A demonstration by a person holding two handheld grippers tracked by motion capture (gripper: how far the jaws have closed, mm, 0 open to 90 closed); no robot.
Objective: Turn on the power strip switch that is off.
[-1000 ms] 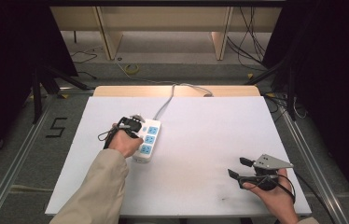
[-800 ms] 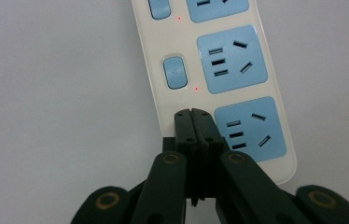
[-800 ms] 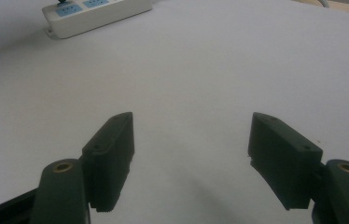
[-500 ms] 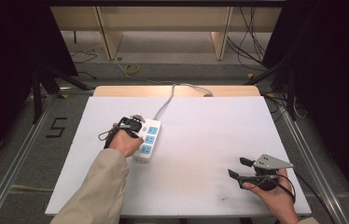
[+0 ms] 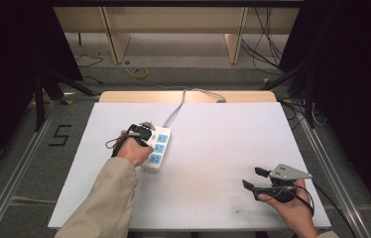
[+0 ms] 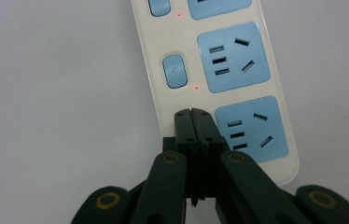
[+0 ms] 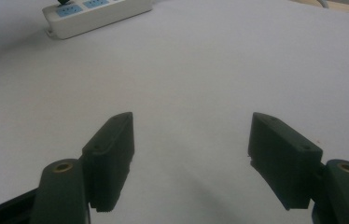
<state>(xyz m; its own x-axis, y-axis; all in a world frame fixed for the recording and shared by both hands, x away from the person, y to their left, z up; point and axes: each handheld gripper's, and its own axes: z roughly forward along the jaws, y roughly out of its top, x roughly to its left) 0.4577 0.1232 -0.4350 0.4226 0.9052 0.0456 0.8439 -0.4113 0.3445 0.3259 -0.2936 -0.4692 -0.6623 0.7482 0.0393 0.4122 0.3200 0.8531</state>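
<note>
The power strip (image 5: 157, 148) is lying on the white bench (image 5: 213, 148), left of centre, with its grey cable (image 5: 177, 106) running off toward the far edge. I am seeing my left hand-held gripper (image 6: 194, 122) sitting right over it: in the left gripper view the two black jaws are pressed together with nothing between them, and their tips are resting over the white strip of the casing beside the nearest blue socket (image 6: 251, 129), where the row of switches runs. Whether they are actually touching the plastic I cannot tell. A blue switch (image 6: 175, 71) is showing just beyond the tips, with a small red light (image 6: 196, 87) glowing beside it.

My right hand-held gripper (image 5: 259, 180) is resting well apart from the strip, near the front right corner of the bench. In the right gripper view its jaws are standing wide, holding nothing, with bare white surface between them and the power strip lying far off at the upper left.
</note>
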